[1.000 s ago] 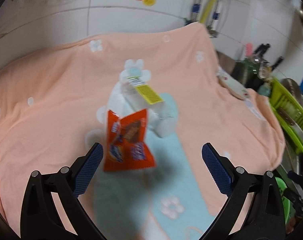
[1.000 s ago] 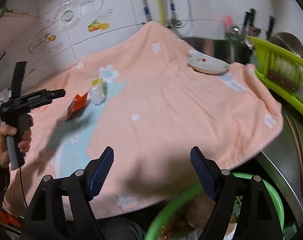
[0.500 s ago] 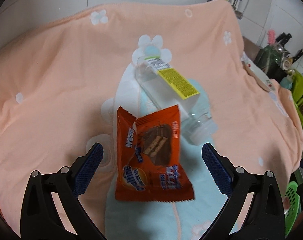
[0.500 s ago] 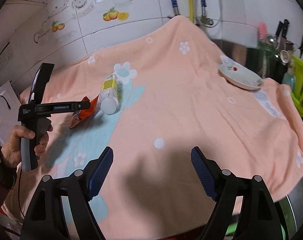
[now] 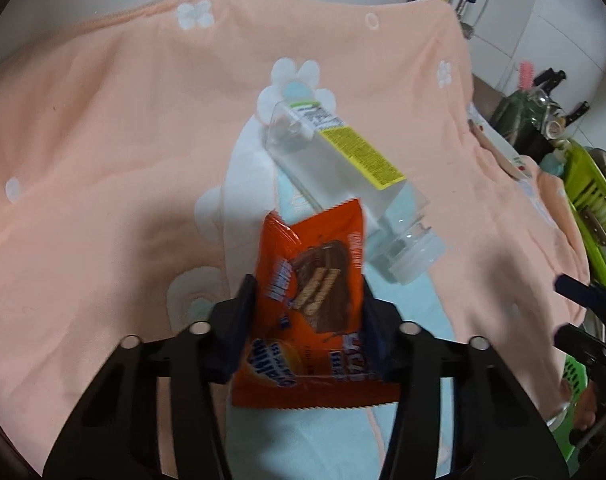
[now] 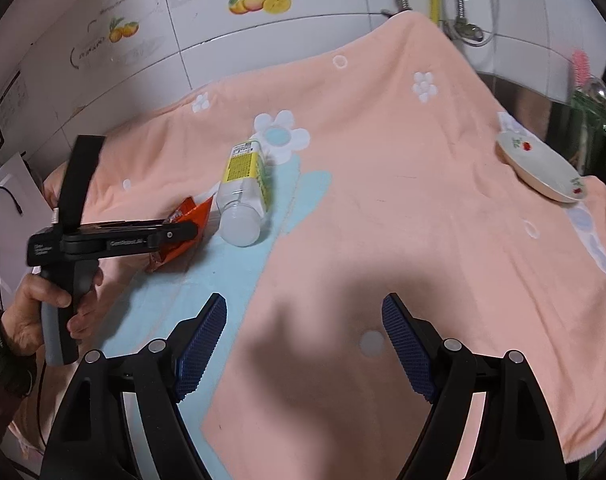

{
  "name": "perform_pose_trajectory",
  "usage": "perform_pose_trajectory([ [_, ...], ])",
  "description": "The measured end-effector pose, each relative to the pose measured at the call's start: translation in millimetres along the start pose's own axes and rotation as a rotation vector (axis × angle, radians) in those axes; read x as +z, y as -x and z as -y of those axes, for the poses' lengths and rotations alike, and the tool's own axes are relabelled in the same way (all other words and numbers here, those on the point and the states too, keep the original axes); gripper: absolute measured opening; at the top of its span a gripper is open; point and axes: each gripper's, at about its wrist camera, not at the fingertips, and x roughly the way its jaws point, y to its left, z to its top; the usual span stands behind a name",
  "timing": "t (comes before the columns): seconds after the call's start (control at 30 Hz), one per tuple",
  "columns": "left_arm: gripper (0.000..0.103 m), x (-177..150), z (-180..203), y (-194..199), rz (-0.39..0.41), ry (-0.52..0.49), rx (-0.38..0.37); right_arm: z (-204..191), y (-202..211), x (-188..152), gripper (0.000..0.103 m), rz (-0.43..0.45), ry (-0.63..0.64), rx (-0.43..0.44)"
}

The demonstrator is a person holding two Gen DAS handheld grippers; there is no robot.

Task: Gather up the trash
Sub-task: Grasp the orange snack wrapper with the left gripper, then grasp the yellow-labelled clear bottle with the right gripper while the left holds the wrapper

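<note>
An orange snack wrapper (image 5: 315,312) lies on the peach towel (image 5: 103,140), bowed between the fingers of my left gripper (image 5: 309,320), which is shut on it. It also shows in the right wrist view (image 6: 191,216), where the left gripper (image 6: 183,232) holds it. A clear empty plastic bottle (image 5: 343,176) with a yellow label lies on its side just beyond the wrapper, and shows in the right wrist view (image 6: 245,196) too. My right gripper (image 6: 303,344) is open and empty above the towel, well right of the bottle.
A white dish (image 6: 539,168) with red flowers sits at the towel's right side. A green rack (image 5: 591,208) and dark kitchen utensils (image 5: 531,120) stand past the right edge. A tiled wall (image 6: 263,32) with pipes runs behind.
My left gripper moved down and forward onto the wrapper and closed on it, buckling it. My right gripper moved up and left over the towel and stays open.
</note>
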Motion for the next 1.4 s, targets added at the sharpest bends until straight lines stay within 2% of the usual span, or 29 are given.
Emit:
perform_pose_trajectory([
  [0.13,0.039,-1.6,-3.8,7.1,0.015,-0.01,-0.005,-6.1,-13.2,9.5,0.077,-0.005,0.017,0.017],
  [0.17,0.031,-1.7,-6.8,9.3,0.02,-0.001,-0.013,-8.0,-16.7,12.7,0.077,-0.005,0.023,0.022],
  [0.2,0.029,-1.7,-11.0,13.6,0.025,0.013,-0.026,-10.8,-20.9,17.1,0.077,-0.003,0.031,0.027],
  [0.37,0.025,-0.9,-32.7,30.1,0.063,0.062,-0.021,-25.0,-41.5,36.0,0.075,-0.001,0.057,0.061],
  [0.63,0.024,-1.7,-60.8,39.3,0.078,0.121,-0.01,-53.6,-92.0,62.2,0.068,-0.028,0.098,0.099],
  [0.73,0.023,-2.0,-65.9,38.4,0.079,0.138,-0.018,-60.3,-110.5,70.2,0.064,-0.041,0.107,0.095],
  [0.97,0.022,-5.7,-68.4,35.4,0.08,0.153,-0.029,-67.6,-150.0,92.1,0.063,-0.069,0.105,0.063],
  [1.2,0.021,-5.5,-68.3,37.0,0.08,0.143,-0.031,-69.1,-170.5,102.3,0.053,-0.103,0.091,0.039],
  [1.27,0.021,-4.7,-67.5,37.7,0.082,0.143,-0.033,-68.8,-170.9,102.7,0.045,-0.103,0.094,0.03],
  [1.4,0.02,-5.7,-65.9,40.2,0.085,0.14,-0.037,-65.9,-166.7,102.7,0.044,-0.104,0.093,0.026],
])
